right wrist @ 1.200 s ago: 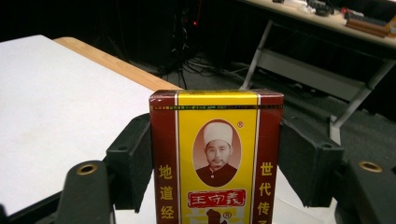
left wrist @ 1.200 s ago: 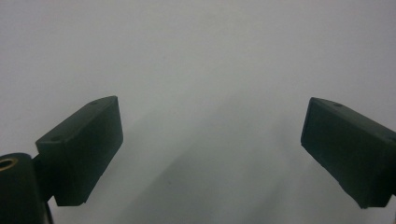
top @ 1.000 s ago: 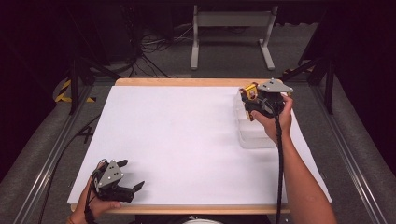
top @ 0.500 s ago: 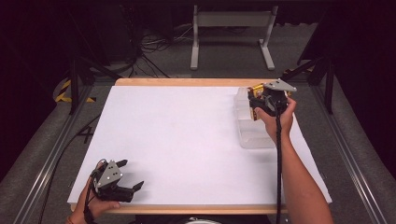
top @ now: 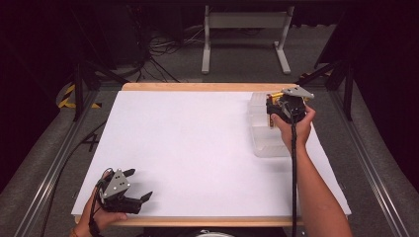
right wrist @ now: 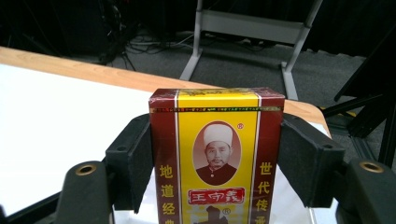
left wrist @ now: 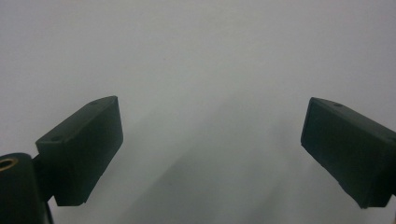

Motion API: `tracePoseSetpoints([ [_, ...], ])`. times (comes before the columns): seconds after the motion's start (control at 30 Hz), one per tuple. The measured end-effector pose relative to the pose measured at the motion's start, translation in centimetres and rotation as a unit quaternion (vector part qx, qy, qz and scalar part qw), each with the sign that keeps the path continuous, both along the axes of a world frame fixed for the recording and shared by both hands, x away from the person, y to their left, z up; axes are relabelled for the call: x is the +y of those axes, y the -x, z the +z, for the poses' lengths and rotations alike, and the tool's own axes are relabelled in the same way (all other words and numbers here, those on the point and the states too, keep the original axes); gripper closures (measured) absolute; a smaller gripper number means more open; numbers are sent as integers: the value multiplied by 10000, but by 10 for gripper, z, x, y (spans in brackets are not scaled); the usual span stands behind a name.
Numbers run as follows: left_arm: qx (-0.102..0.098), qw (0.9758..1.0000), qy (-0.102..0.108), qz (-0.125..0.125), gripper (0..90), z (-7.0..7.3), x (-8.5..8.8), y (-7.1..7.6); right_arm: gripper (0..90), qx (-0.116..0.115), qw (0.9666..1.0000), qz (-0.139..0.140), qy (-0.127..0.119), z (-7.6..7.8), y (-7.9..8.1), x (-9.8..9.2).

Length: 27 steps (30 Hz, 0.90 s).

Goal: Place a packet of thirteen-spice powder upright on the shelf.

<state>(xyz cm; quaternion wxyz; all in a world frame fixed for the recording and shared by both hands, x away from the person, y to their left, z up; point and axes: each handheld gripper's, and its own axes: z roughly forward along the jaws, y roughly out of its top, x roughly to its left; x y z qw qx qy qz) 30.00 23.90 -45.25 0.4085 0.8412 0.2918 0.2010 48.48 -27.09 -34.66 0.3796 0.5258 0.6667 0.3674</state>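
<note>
A red and yellow carton [right wrist: 216,154] with printed characters and an oval portrait stands upright between the jaws of my right gripper [right wrist: 216,163], which is shut on its two sides. In the high view that right gripper [top: 277,109] holds the carton [top: 272,107] over the far end of a clear plastic bin [top: 269,144] at the table's right side. My left gripper [top: 138,185] rests near the front left corner of the white table top [top: 192,143], jaws wide open. The left gripper view shows its two black fingers [left wrist: 79,149] spread over bare white surface, nothing between them.
The table's wooden far edge [top: 197,87] runs behind the bin. Beyond it are a grey metal stand [top: 244,37], cables on the floor and dark surroundings. A black cable [top: 294,168] trails along the right forearm.
The right gripper with the carton has shifted slightly right and lower, toward the bin's far end. The left gripper has stayed put.
</note>
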Motion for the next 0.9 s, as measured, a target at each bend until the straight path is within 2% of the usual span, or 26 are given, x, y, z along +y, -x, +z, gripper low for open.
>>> tracePoseSetpoints([
  [0.17, 7, 10000, 3, -1, 64, 0, 0, 0, 324, 174, 9998, -12, 36, -1, 0, -1],
  [0.4, -2, 10000, -9, -14, 64, 0, 0, -1, 322, 286, 9995, -25, 120, 2, 3, -2],
  [0.47, 4, 10000, -1, -11, 64, 0, 0, -1, 322, 396, 9991, -75, 137, 1, 3, -1],
  [0.9, -9, 10000, -24, -6, 64, 0, 0, -1, 317, 477, 9987, 6, 194, 4, 5, 0],
])
